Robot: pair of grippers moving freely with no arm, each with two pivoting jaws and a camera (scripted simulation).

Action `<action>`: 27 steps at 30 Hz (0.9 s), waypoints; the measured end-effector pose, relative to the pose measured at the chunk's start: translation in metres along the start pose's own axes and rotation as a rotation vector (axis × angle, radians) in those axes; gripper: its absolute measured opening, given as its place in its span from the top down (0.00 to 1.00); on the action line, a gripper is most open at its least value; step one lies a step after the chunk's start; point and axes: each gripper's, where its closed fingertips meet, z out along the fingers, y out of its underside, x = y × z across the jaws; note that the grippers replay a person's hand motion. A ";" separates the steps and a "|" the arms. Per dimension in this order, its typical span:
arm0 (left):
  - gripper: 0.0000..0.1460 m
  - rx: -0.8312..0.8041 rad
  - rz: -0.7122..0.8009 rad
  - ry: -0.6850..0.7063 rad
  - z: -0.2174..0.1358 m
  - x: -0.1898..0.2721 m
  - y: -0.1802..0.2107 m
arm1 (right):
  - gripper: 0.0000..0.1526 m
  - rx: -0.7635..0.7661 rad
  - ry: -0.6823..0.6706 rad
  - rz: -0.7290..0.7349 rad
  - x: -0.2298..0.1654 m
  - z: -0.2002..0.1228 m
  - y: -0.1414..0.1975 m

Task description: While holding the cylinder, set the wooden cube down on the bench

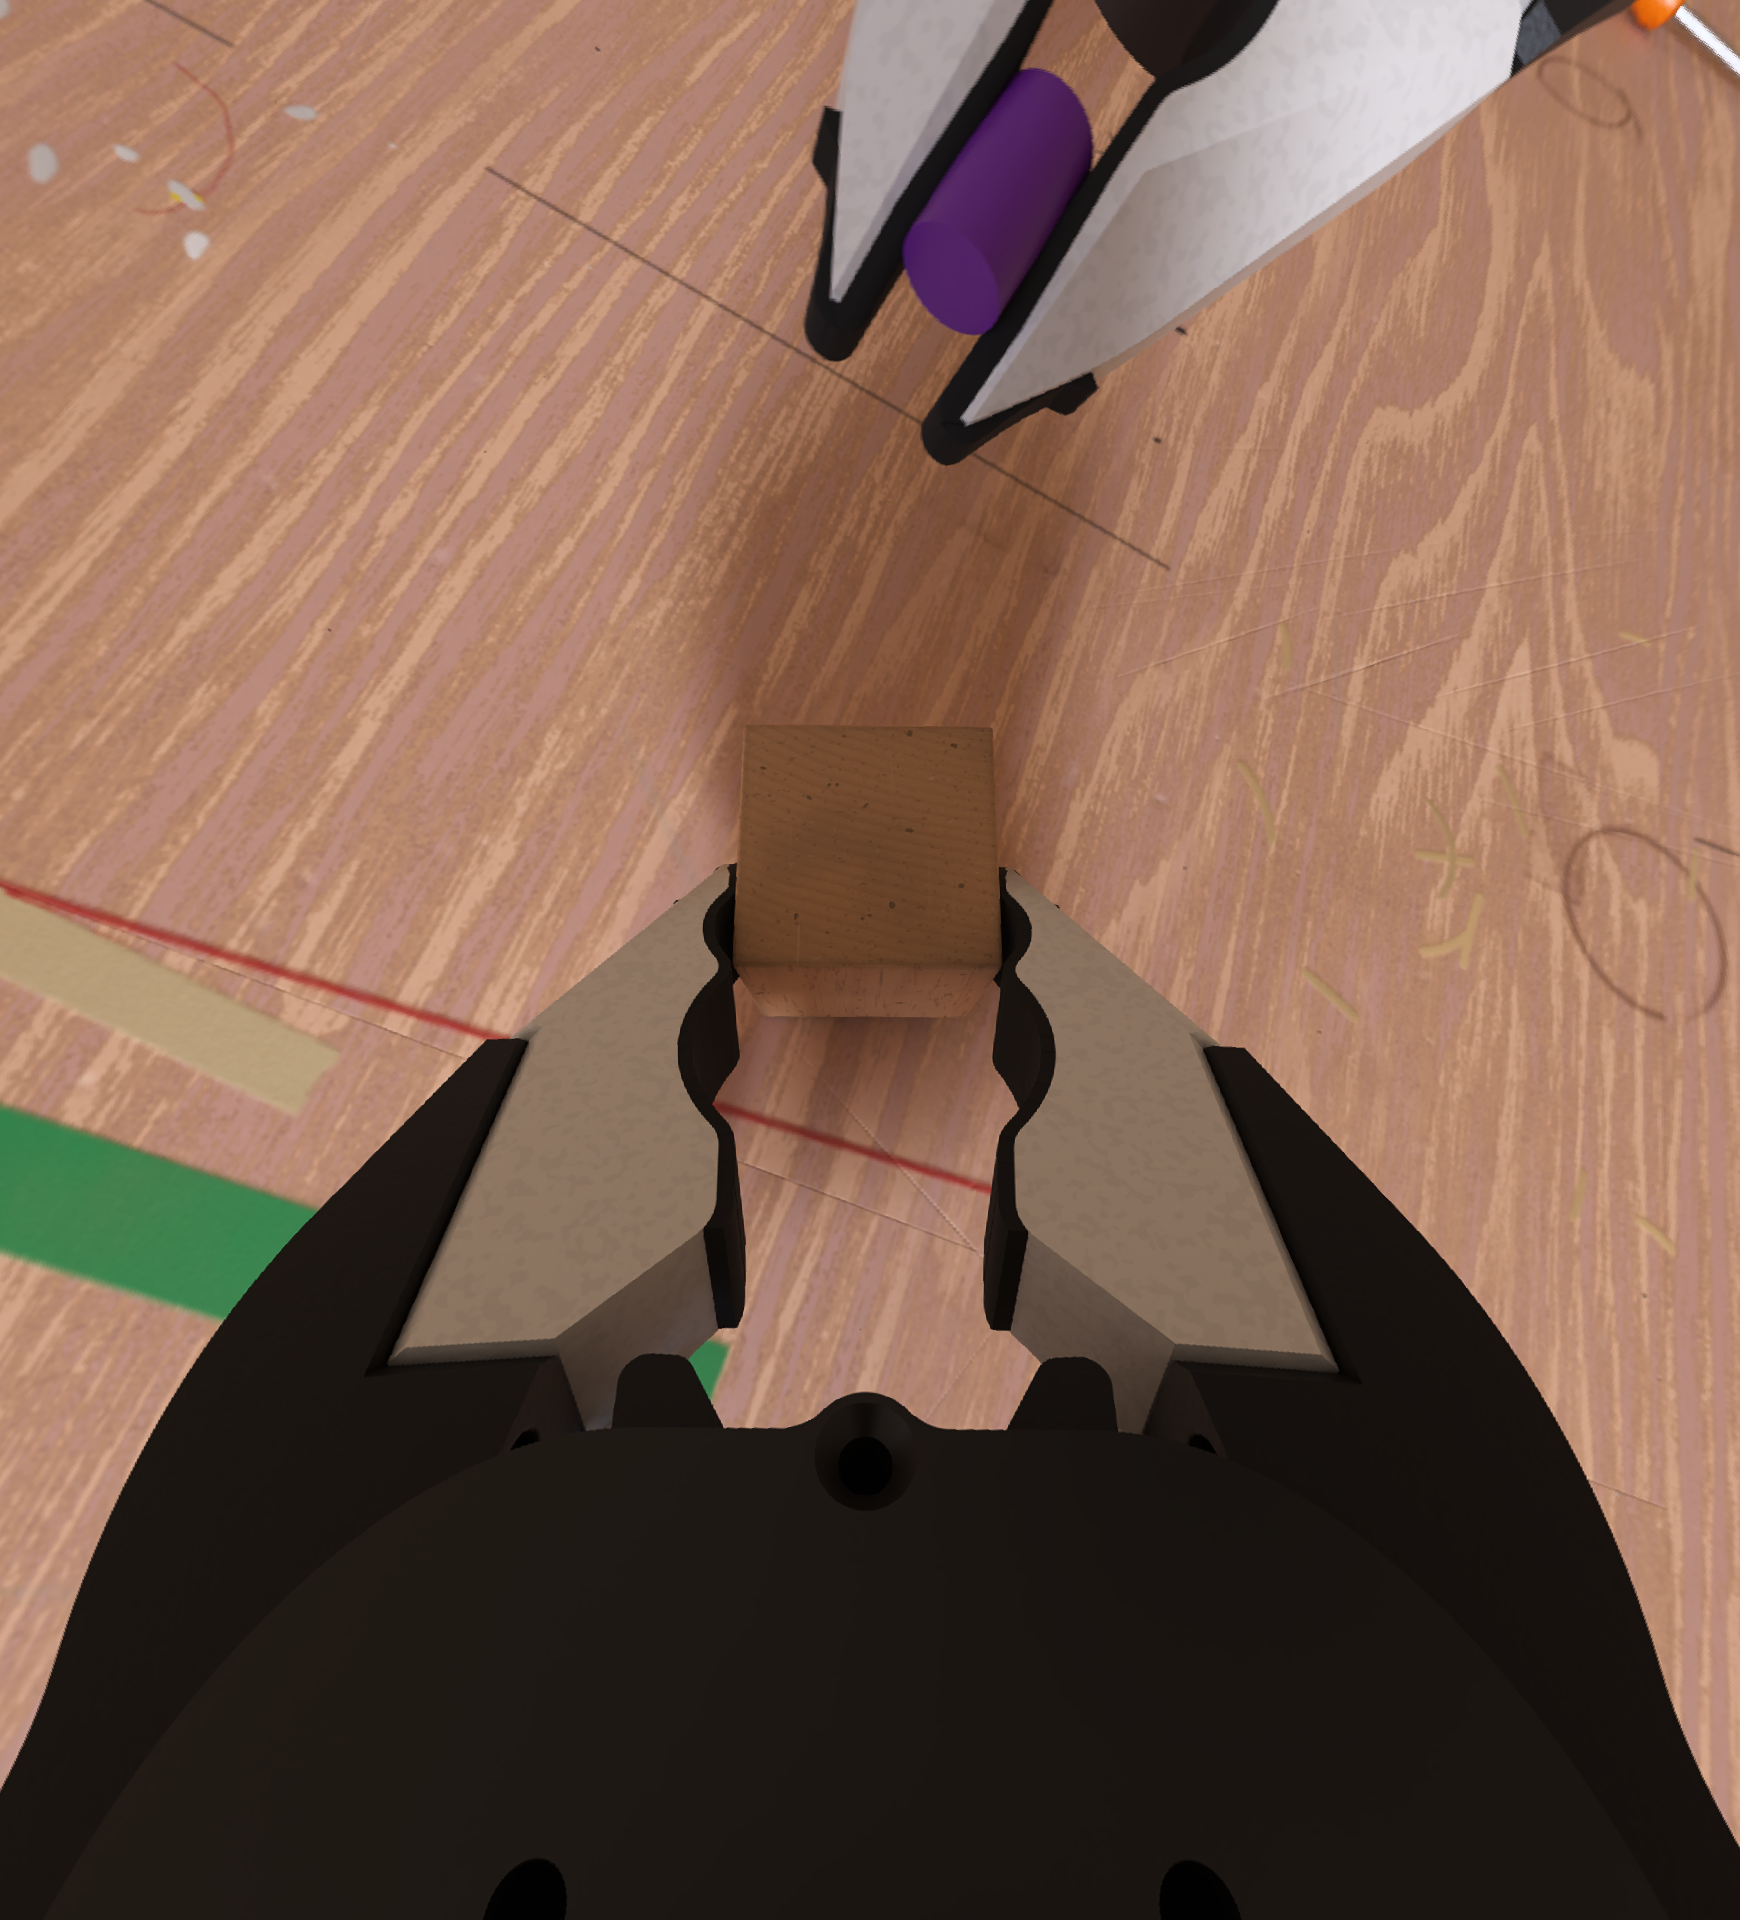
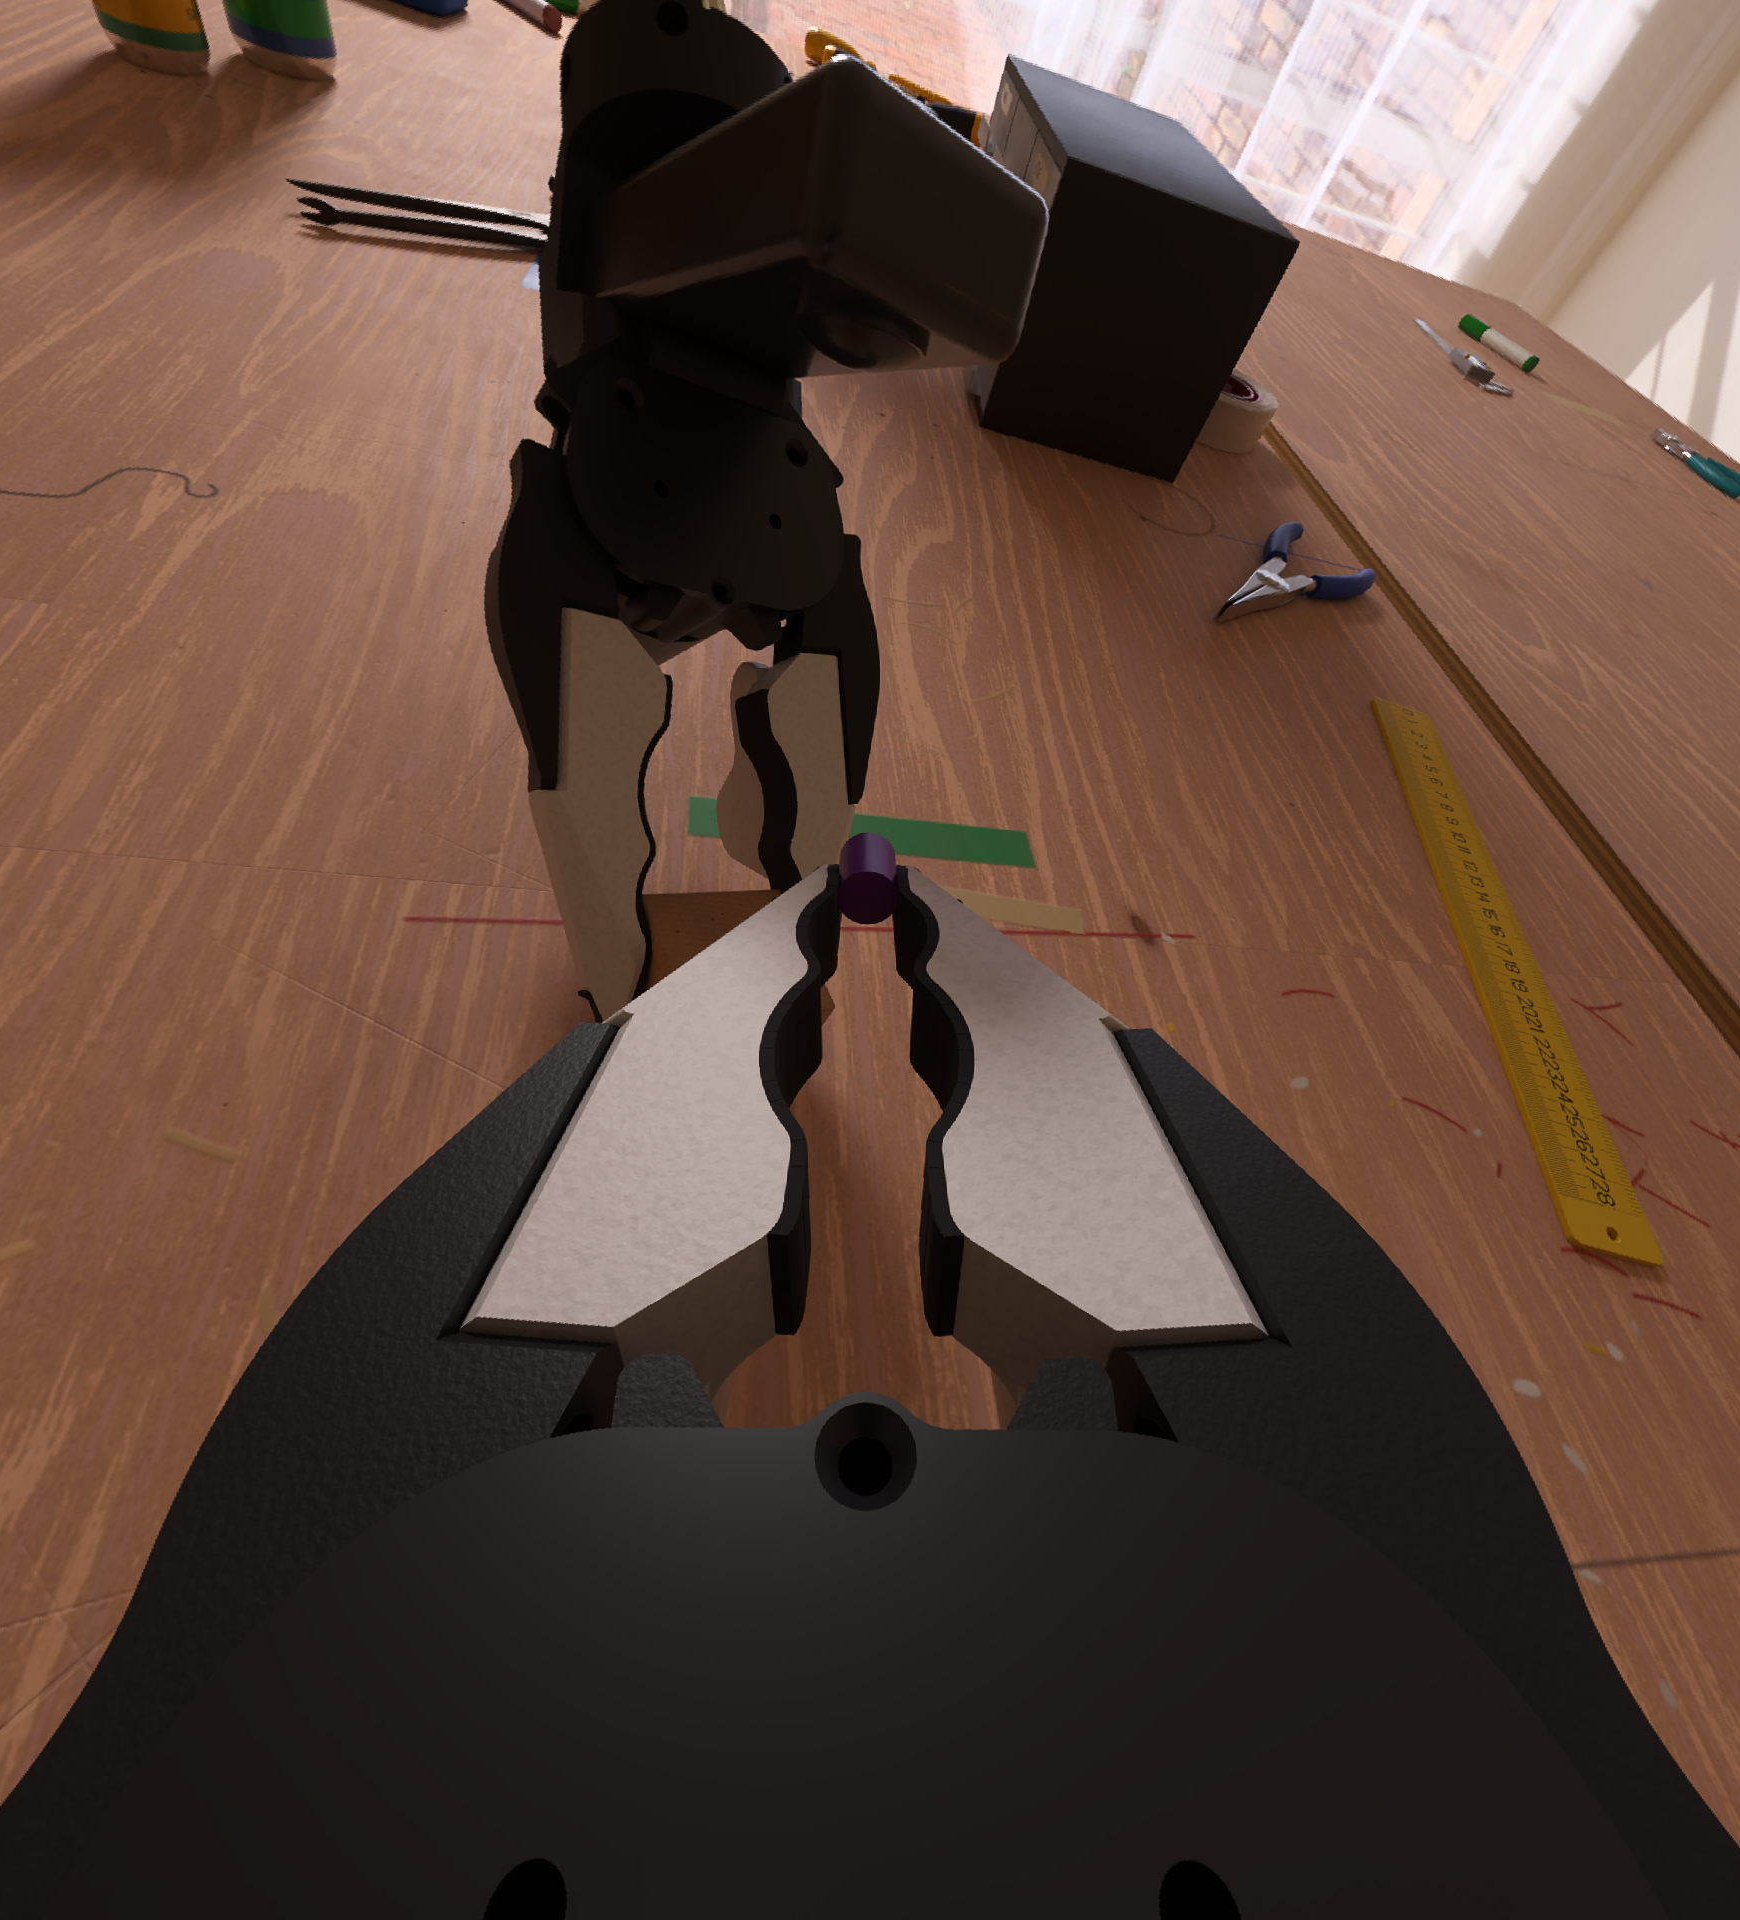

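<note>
The wooden cube sits between my left gripper's fingertips, which press on its two sides. It is at or just above the wooden bench, with a soft shadow around it. In the right wrist view the left gripper stands upright over the cube, which is partly hidden behind a finger. My right gripper is shut on the purple cylinder at its fingertips. In the left wrist view the right gripper hovers beyond the cube with the cylinder in it.
Green tape and beige tape lie flat on the bench by the cube. A black box, a tape roll, pliers and a yellow ruler lie to the right. Black tweezers lie farther back.
</note>
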 end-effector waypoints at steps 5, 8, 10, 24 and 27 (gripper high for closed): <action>0.68 -0.013 0.043 -0.027 0.002 0.001 0.000 | 0.94 0.009 -0.013 0.016 -0.002 0.001 0.000; 0.68 -0.017 0.054 -0.031 0.002 0.001 0.001 | 0.94 0.014 -0.014 0.022 -0.002 0.001 -0.001; 0.68 -0.022 0.060 -0.035 0.002 0.001 0.001 | 0.94 0.014 -0.010 0.018 -0.002 0.001 -0.001; 0.67 -0.052 0.096 -0.047 0.004 0.003 0.005 | 0.94 0.143 0.138 0.022 0.008 -0.006 -0.019; 0.67 -0.062 0.095 -0.059 0.001 0.002 0.007 | 0.94 0.189 0.174 0.014 0.009 -0.010 -0.025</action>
